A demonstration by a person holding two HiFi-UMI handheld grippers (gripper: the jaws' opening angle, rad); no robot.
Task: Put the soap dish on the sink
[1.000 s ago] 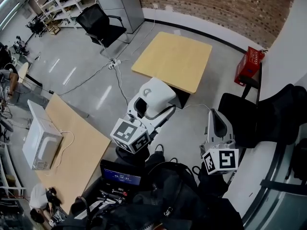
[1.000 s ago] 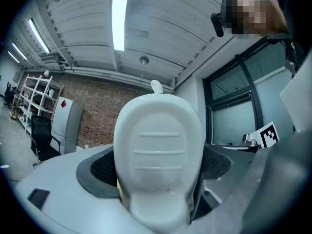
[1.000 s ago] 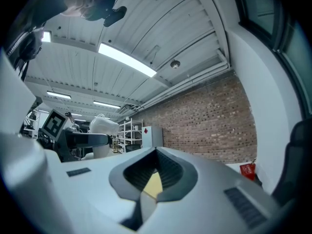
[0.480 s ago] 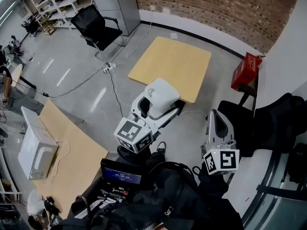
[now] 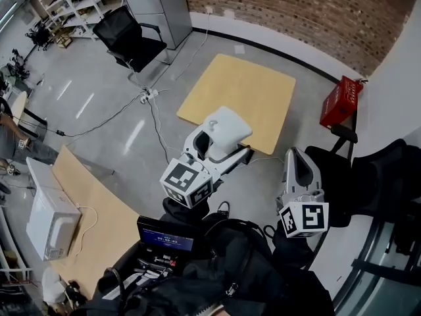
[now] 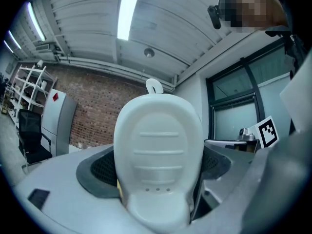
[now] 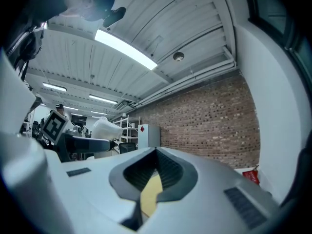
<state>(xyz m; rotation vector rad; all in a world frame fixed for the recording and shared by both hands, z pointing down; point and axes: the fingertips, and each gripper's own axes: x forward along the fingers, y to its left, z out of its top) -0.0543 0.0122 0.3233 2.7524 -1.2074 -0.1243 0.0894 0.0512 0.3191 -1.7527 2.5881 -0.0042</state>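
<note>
In the head view my left gripper (image 5: 222,139) is held above the floor, shut on a white oval soap dish (image 5: 225,123). The dish fills the middle of the left gripper view, upright between the jaws; the soap dish (image 6: 158,155) has raised ribs and small holes. My right gripper (image 5: 297,162) hangs to the right of it, jaws together and holding nothing. The right gripper view shows that right gripper (image 7: 155,155) aimed at a brick wall. I can make out no sink in the head view.
A square wooden table (image 5: 240,97) stands on the floor beyond both grippers. A red crate (image 5: 341,103) sits by the brick wall (image 5: 296,12), a black chair (image 5: 128,37) at far left, and a microwave (image 5: 46,216) on a desk at left. Dark bags (image 5: 223,275) lie below.
The left gripper with the soap dish has drifted slightly right and up in the head view. The right gripper has barely moved.
</note>
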